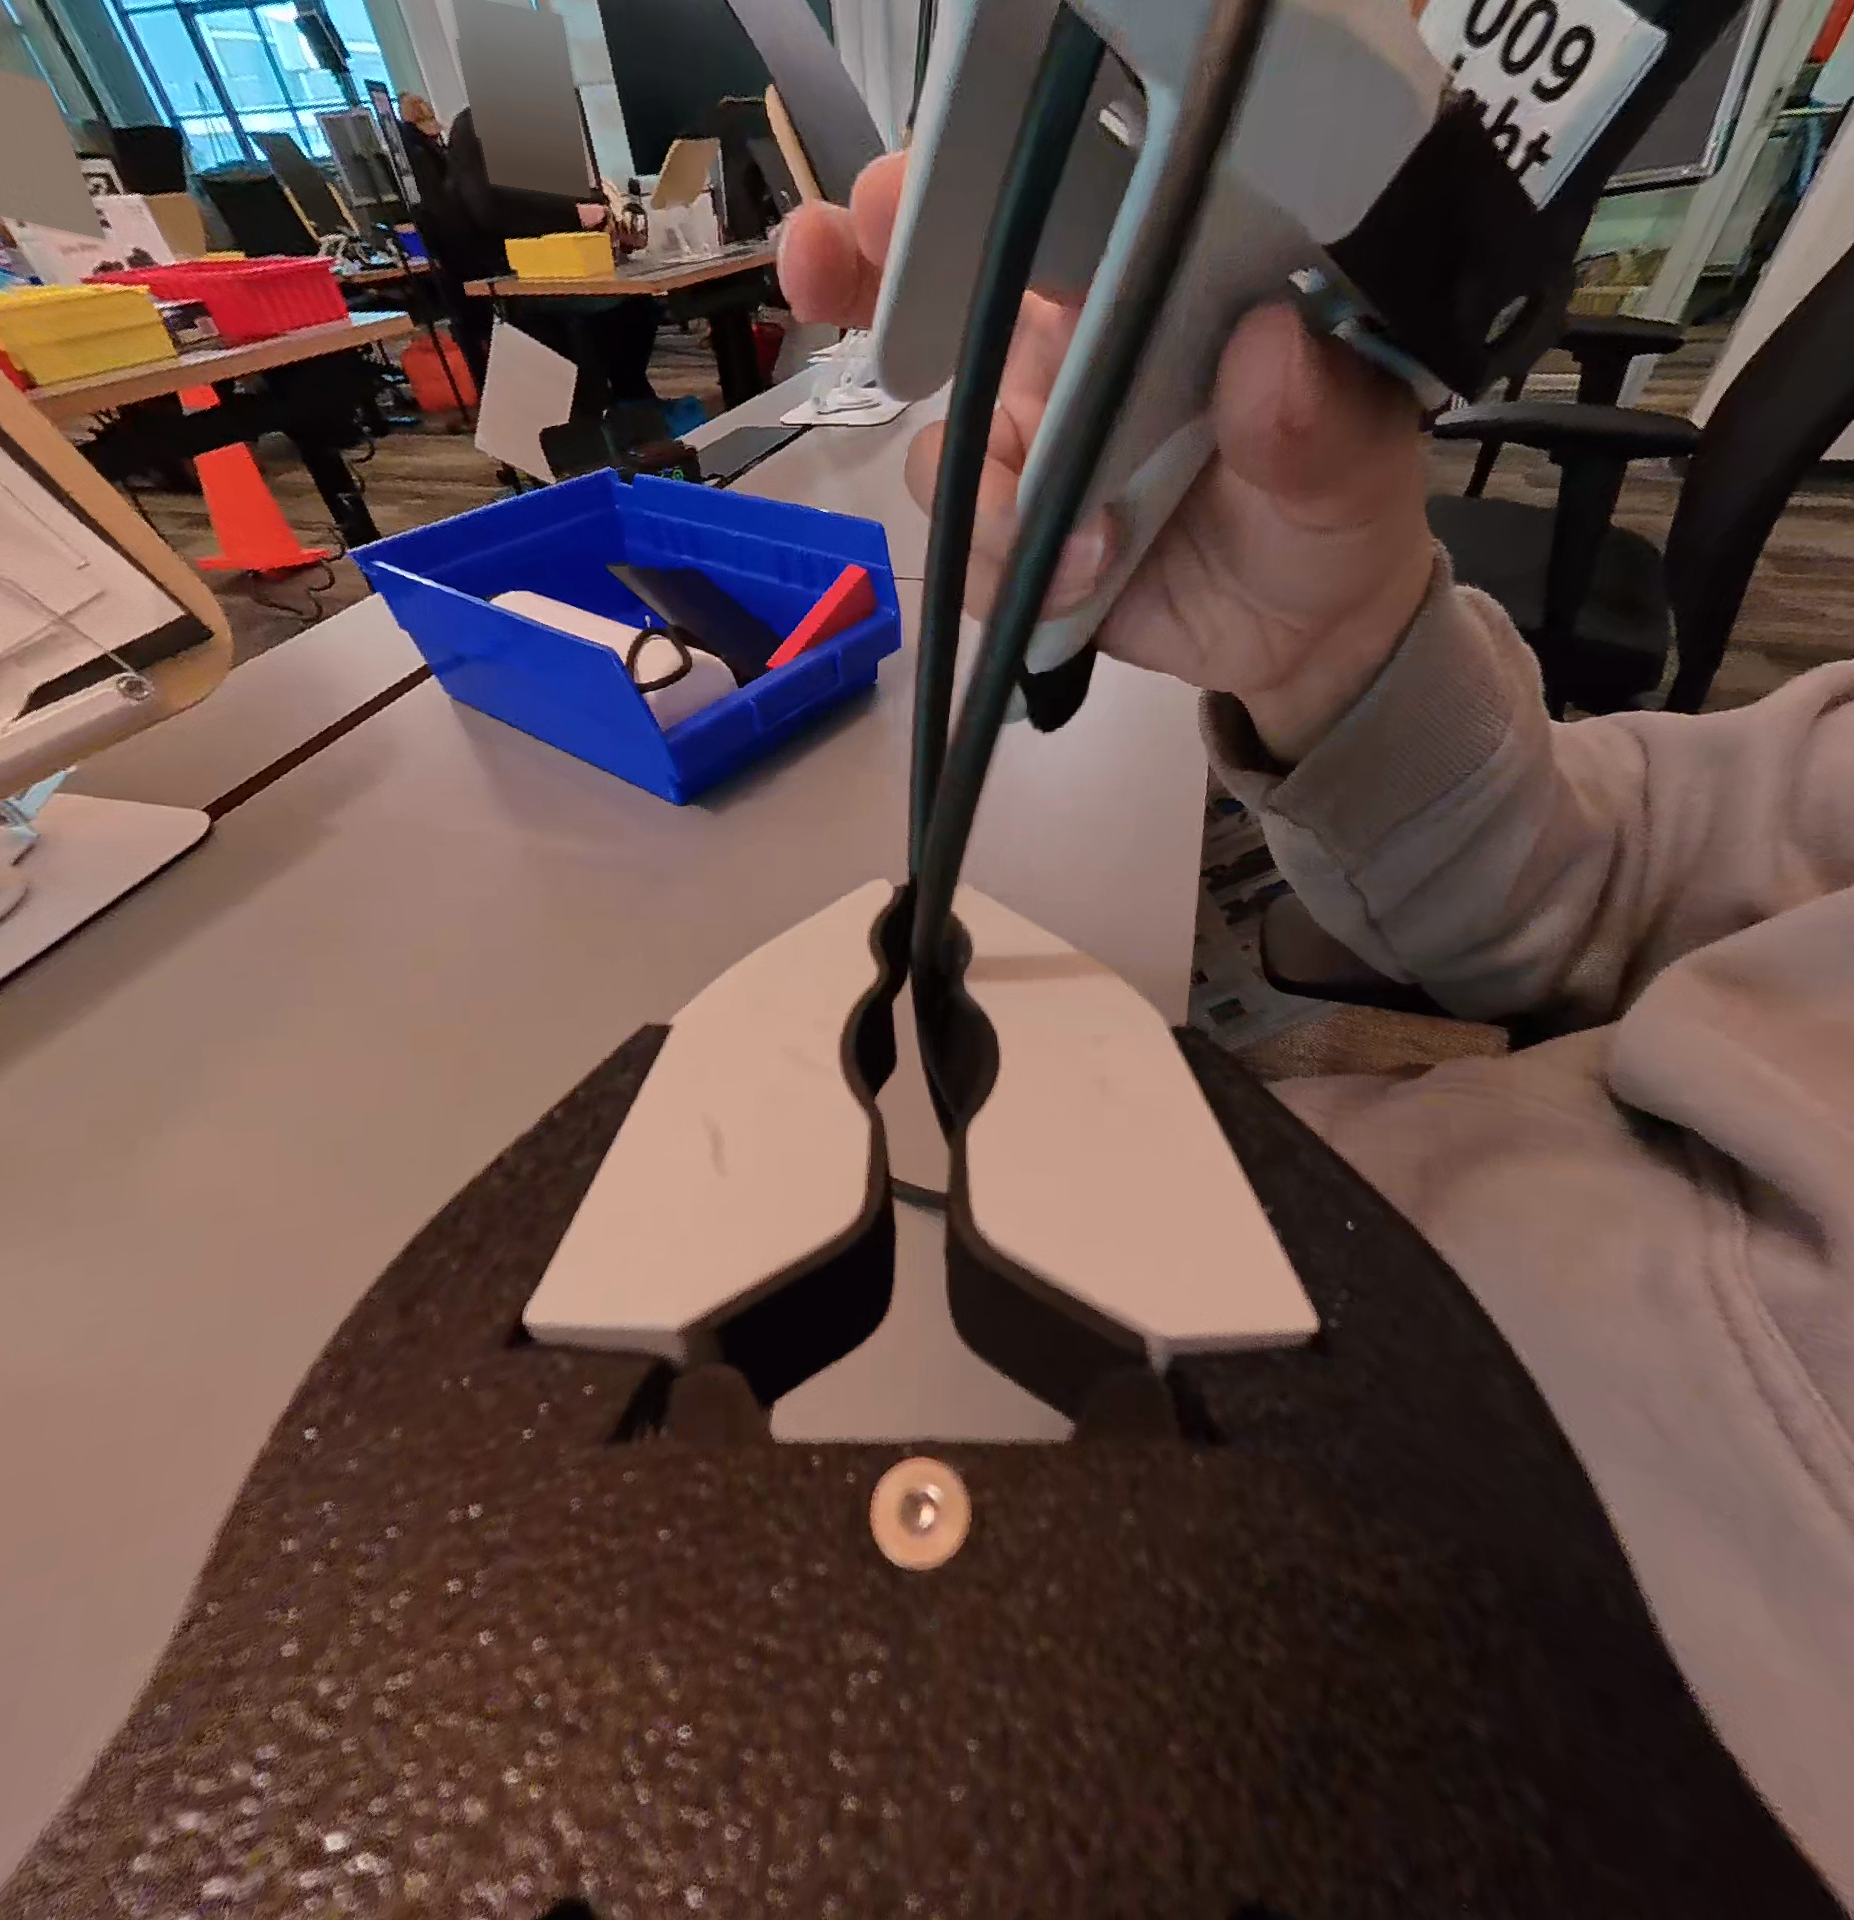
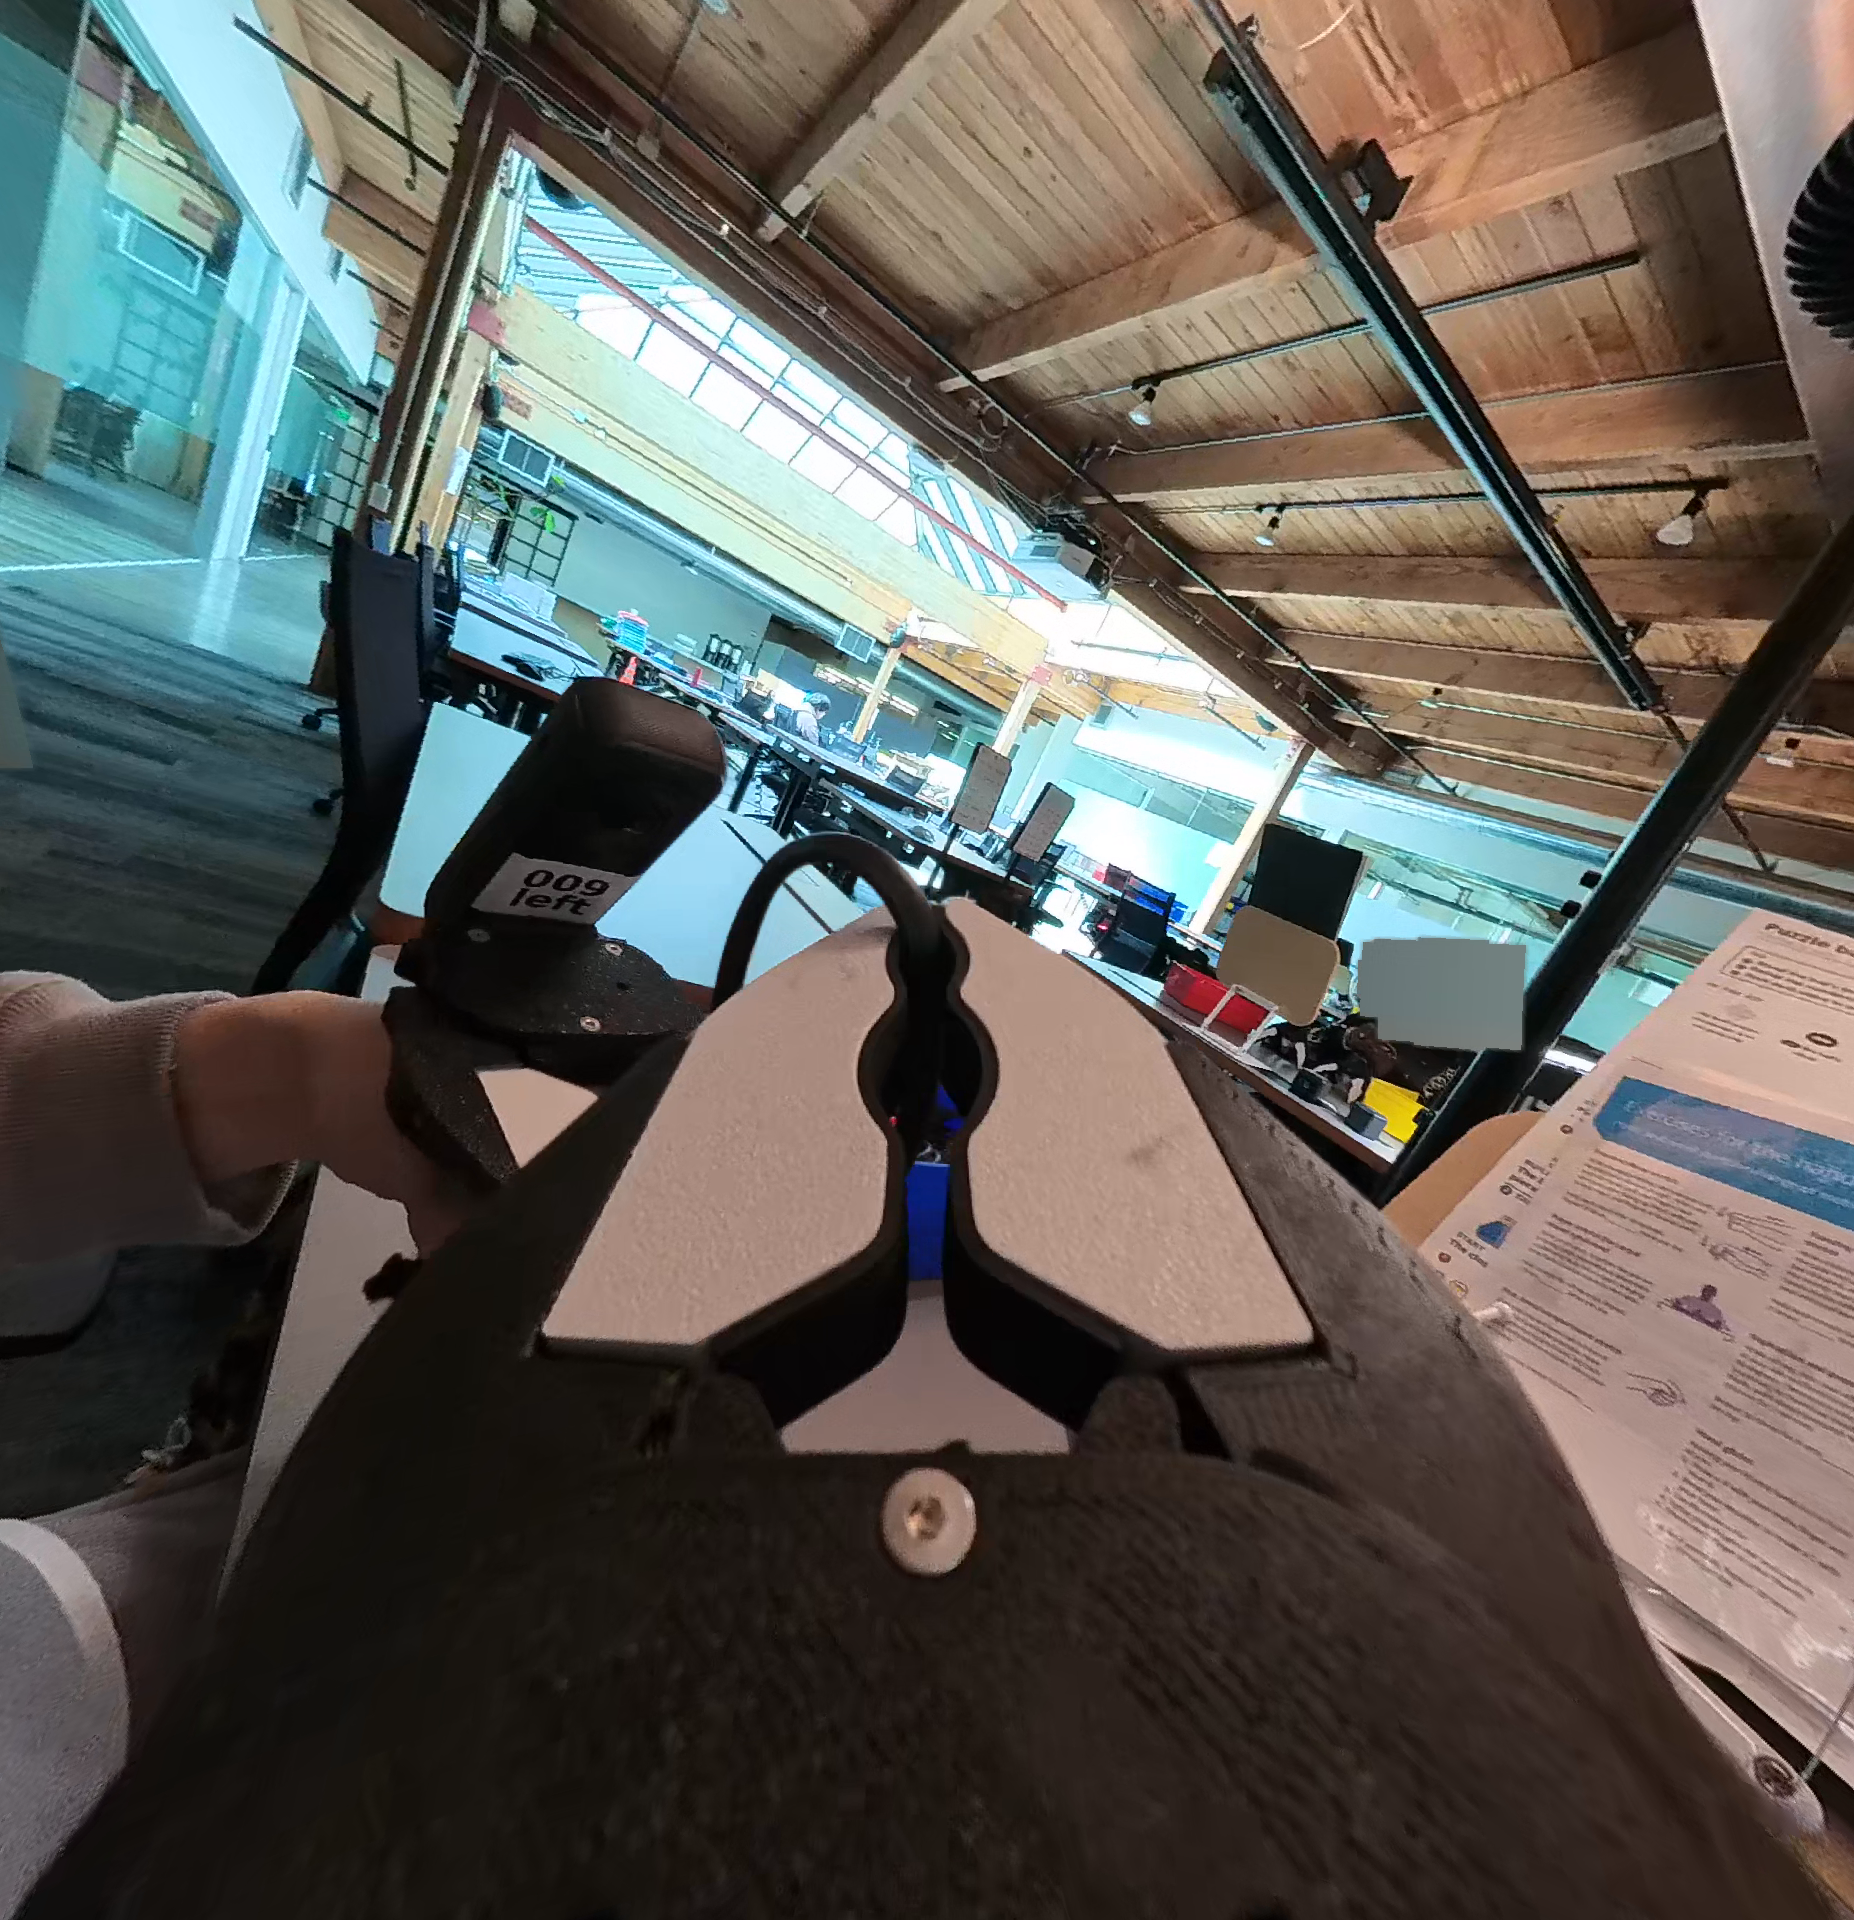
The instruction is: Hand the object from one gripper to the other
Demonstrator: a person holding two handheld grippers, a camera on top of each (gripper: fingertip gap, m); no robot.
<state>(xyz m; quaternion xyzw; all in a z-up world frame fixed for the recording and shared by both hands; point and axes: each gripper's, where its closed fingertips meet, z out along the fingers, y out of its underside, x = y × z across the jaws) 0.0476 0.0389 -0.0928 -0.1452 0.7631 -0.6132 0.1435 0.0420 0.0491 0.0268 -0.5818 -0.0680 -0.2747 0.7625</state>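
A black elastic band [image 1: 938,727] is stretched taut between both grippers above the grey table [image 1: 403,987]. My left gripper [image 1: 928,971] is shut on the band's lower end, at its fingertips. Two strands run up from there into my right gripper [image 1: 980,509], which a hand [image 1: 1255,540] holds above, tilted down to the left. In the right wrist view my right gripper [image 2: 928,987] is shut on the band [image 2: 798,862], which loops out past its tips. The left gripper's body [image 2: 580,914] is at the left there, with its fingertips hidden.
A blue bin [image 1: 549,675] sits on the table beyond the grippers, holding a white object, a red wedge [image 1: 829,618] and dark items. A stand with a printed sheet [image 2: 1681,1247] is beside the grippers. The person's sleeve [image 1: 1525,831] is on the right. There is about 11 cm between the tips of the two grippers.
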